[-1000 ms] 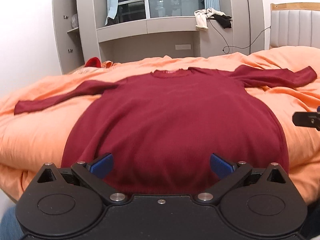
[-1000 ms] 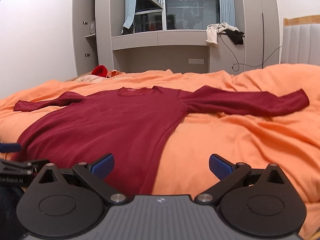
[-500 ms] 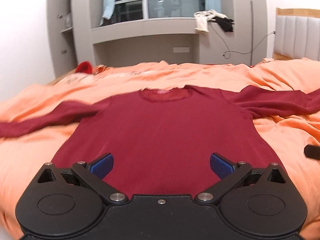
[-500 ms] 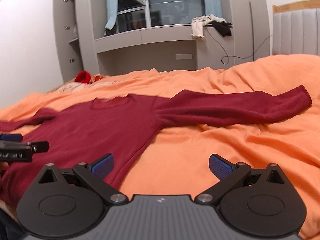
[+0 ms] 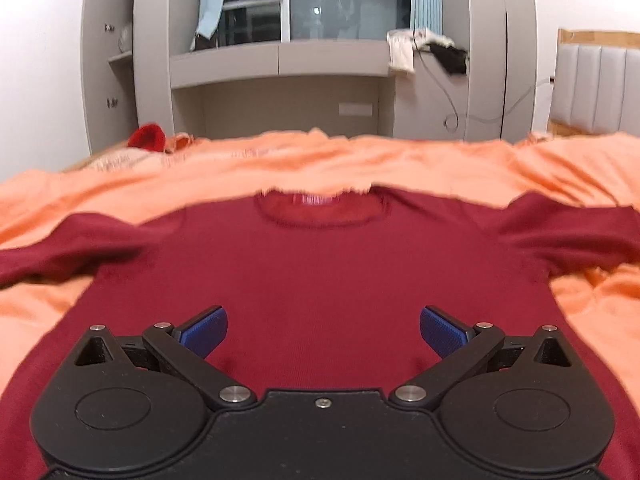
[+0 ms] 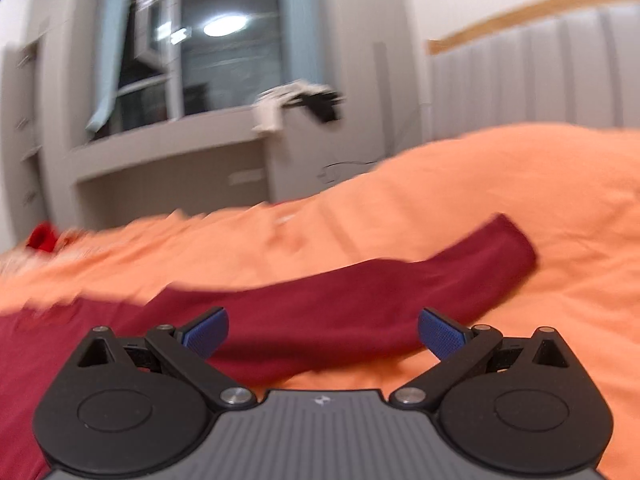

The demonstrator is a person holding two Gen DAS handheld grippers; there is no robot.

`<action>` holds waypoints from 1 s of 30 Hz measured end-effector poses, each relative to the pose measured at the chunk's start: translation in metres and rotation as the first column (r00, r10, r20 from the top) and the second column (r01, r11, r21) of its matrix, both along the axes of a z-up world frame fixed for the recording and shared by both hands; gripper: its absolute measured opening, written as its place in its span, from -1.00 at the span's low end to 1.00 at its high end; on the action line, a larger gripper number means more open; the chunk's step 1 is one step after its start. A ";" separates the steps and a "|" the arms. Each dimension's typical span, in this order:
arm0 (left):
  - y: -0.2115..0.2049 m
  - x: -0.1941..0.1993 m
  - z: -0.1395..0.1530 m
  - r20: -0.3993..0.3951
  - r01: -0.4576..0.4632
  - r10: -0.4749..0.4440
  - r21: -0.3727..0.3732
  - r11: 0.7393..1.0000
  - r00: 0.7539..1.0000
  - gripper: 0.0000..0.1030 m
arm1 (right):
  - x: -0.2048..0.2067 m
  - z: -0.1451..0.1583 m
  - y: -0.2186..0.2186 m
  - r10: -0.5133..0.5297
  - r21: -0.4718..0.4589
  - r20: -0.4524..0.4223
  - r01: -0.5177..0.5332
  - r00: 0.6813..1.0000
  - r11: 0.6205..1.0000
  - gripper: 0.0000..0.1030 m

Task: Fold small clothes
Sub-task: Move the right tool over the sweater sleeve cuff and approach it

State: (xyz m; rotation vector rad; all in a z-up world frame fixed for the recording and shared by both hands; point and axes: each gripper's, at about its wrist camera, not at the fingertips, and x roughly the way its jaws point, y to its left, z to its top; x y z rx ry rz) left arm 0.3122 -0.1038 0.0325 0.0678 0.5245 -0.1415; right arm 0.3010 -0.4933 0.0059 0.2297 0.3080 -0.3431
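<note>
Left gripper (image 5: 323, 330) hovers low over the dark red long-sleeved knit sweater (image 5: 320, 272), blue-padded fingers (image 5: 204, 330) spread wide, gripping nothing. The sweater lies flat, front up, on the rumpled orange duvet (image 5: 420, 160), collar toward the grey built-in wall unit (image 5: 280, 92), sleeves stretched out to both sides. Bare orange bedding runs around it on every side. Right gripper (image 6: 323, 330), jaws equally wide and empty, hangs above the sweater's right sleeve (image 6: 380, 292), whose cuff ends well short of the padded white headboard (image 6: 540, 76). This view is motion-blurred.
</note>
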 end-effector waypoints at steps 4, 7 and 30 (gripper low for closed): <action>0.007 0.006 -0.009 -0.047 -0.025 0.023 -0.044 0.999 0.999 0.99 | 0.012 -0.016 -0.050 -0.133 0.104 -0.021 0.135 0.991 0.985 1.00; 0.016 0.009 -0.019 -0.088 -0.038 0.031 -0.075 0.996 0.996 0.99 | 0.018 -0.028 -0.074 -0.195 0.157 -0.031 0.198 0.980 0.968 1.00; 0.007 0.006 -0.030 -0.077 -0.030 0.028 -0.014 0.999 0.997 0.99 | 0.043 -0.052 -0.093 -0.311 0.185 0.027 0.301 0.950 0.936 0.56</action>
